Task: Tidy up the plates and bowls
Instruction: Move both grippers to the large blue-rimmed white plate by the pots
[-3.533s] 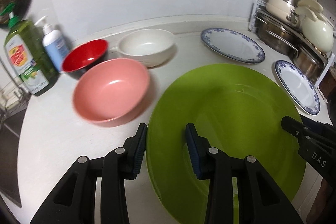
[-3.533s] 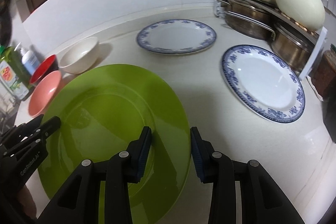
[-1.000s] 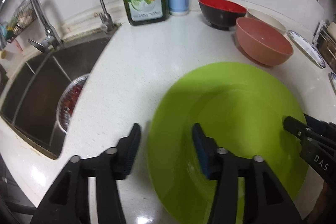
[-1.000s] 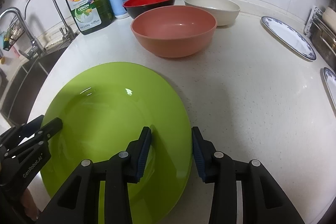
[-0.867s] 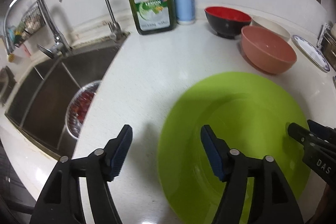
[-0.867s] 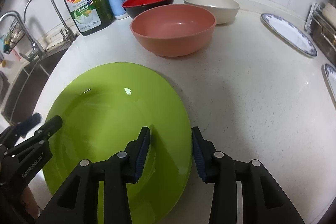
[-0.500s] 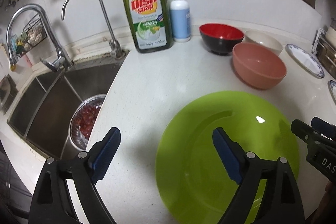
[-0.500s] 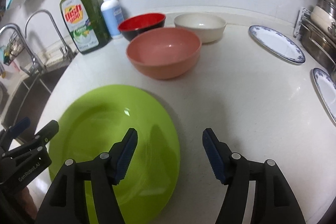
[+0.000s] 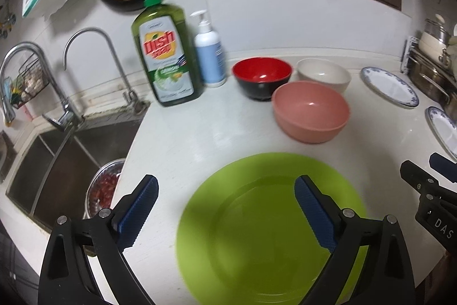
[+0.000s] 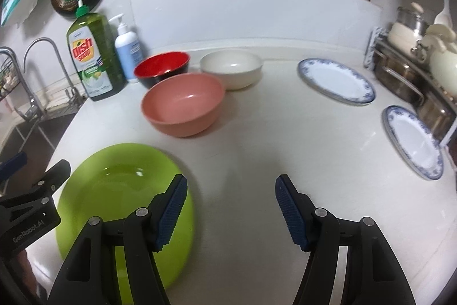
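A large green plate (image 9: 268, 230) lies flat on the white counter near its front edge; it also shows in the right wrist view (image 10: 120, 196). My left gripper (image 9: 225, 207) is open and empty, raised above the plate. My right gripper (image 10: 230, 210) is open and empty, raised to the right of the plate. Behind the plate stand a pink bowl (image 10: 182, 107), a red-and-black bowl (image 10: 161, 66) and a cream bowl (image 10: 231, 67). Two blue-rimmed white plates (image 10: 335, 80) (image 10: 412, 140) lie at the right.
A sink (image 9: 57, 150) with two taps and a strainer of red food is at the left. A green dish soap bottle (image 9: 164, 62) and a white pump bottle (image 9: 210, 56) stand at the wall. A rack of pots (image 10: 414, 70) is at the far right.
Both grippers carried the green plate leftward toward the sink, set it on the counter, opened wide and lifted back away from it.
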Available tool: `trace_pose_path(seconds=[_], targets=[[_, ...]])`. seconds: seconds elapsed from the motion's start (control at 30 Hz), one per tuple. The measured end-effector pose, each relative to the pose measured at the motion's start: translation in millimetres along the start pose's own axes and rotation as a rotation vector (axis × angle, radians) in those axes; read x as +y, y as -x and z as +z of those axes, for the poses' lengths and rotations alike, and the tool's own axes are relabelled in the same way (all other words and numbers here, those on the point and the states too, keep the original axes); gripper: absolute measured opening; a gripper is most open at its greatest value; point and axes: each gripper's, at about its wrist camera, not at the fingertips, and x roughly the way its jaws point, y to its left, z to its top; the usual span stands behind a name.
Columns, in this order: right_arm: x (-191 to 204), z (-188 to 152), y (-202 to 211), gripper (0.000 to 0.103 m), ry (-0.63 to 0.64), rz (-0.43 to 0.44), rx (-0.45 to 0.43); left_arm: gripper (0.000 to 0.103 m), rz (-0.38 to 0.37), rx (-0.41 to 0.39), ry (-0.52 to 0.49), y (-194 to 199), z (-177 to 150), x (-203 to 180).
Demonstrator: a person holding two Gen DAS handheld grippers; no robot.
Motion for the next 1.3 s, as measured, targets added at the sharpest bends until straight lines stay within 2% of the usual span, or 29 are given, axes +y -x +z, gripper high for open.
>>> trace_pose_path(seconds=[0.27,0.5,0.57,0.6,0.67,0.97,1.3], targets=[[-39.1,4.9,16.5,0.065,-0.07,-0.032,-0.03,0.1,-0.059,-0.048,-0.055,13.3,17.6,-36.6],[-80.3,3.5,30.1,0.065,-0.144,-0.052,-0.047,0.1,-0.139,-0.086,-0.12,25.1,32.3,-79.6],[-94.6,2.9,35.2,0.069,-0.168,-0.061,-0.055,0.1,-0.166,-0.097,-0.138,28.6,35.7,-93.2],[-100.3,2.5,37.5,0.074,-0.18,-0.066,-0.06,0.1,-0.176,-0.101,-0.145,29.9,37.3,-99.3],[-112.6,1.9,44.0,0.078,-0.206,-0.093,-0.085,0.1,-0.21,-0.102,-0.164,31.2,41.6,-111.7],[-167.5,2.9,68.1,0.079,-0.246,-0.239,-0.157,0.1,-0.318,-0.153,-0.244,41.3,61.6,-176.1],[-232.4,4.0,75.5,0.079,-0.32,-0.346,-0.183,0.1,-0.424,-0.177,-0.304,42.5,83.9,-251.2]])
